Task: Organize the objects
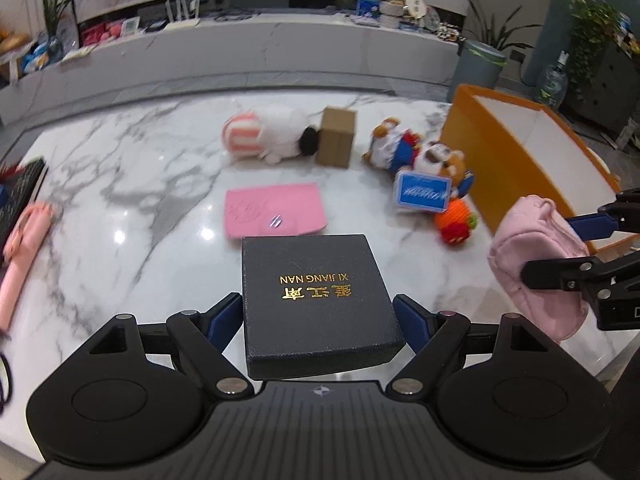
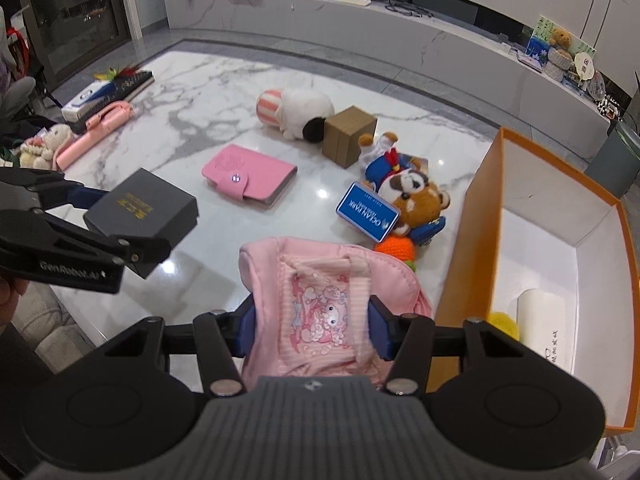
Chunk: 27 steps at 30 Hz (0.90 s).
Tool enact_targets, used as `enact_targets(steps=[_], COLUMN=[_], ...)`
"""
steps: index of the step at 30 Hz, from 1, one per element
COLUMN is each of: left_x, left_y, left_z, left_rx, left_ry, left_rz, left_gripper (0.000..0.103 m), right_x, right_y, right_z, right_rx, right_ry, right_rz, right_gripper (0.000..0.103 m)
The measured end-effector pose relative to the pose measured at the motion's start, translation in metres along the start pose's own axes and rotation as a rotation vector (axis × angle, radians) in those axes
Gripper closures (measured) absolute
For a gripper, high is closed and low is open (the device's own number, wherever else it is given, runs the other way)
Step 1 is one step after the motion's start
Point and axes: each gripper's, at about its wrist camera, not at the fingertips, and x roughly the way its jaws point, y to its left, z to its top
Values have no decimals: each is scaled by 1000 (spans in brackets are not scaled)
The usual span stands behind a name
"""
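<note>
Colours and patterns on white, grey-veined marble tabletop (image 2: 192, 92).
Gold-lettered black square box (image 1: 316, 292); cartoon-printed pink fabric pouch (image 2: 332, 308); orange-walled, white-lined open cardboard box (image 2: 560, 240); plain pink snap wallet (image 2: 248, 176).

Wallet (image 2: 249, 178) at centre of surface (image 2: 192, 120); carton (image 2: 349, 136) behind it, between two plush toys (image 2: 298, 114) (image 2: 408, 190); open box (image 2: 536, 240) at right.

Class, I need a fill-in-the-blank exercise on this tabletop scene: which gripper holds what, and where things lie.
1. The left gripper has its jaws shut on a ____ box with gold lettering.
2. The right gripper holds a pouch of the colour ____.
3. The brown cardboard box touches the white plush toy's ____ tip.
4. The big open box at the table's right has ____ outer walls.

Missing words: black; pink; black; orange
</note>
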Motion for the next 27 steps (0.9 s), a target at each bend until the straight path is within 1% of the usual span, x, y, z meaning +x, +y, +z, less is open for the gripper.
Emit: enact_targets(steps=[5, 8, 13, 18, 23, 27], left_x=[-9, -13, -18, -16, -9, 1], left_y=[-30, -49, -82, -111, -137, -156], left_z=[24, 40, 68, 88, 102, 108], left_rx=[40, 57, 105, 154, 206, 261], left_ry=[-35, -51, -86, -108, -114, -113], left_rz=[-31, -68, -110, -137, -164, -182], left_gripper=[9, 9, 9, 9, 9, 9], right_x=[-22, -37, -61, -85, -106, -115], right_y=[-16, -29, -56, -89, -125, -154], right_z=[4, 7, 12, 16, 22, 27], right_rx=[11, 17, 34, 81, 120, 153], right_ry=[-41, -68, -103, -135, -171, -183], right_rz=[7, 5, -10, -12, -66, -116], right_gripper=[47, 47, 47, 47, 47, 47])
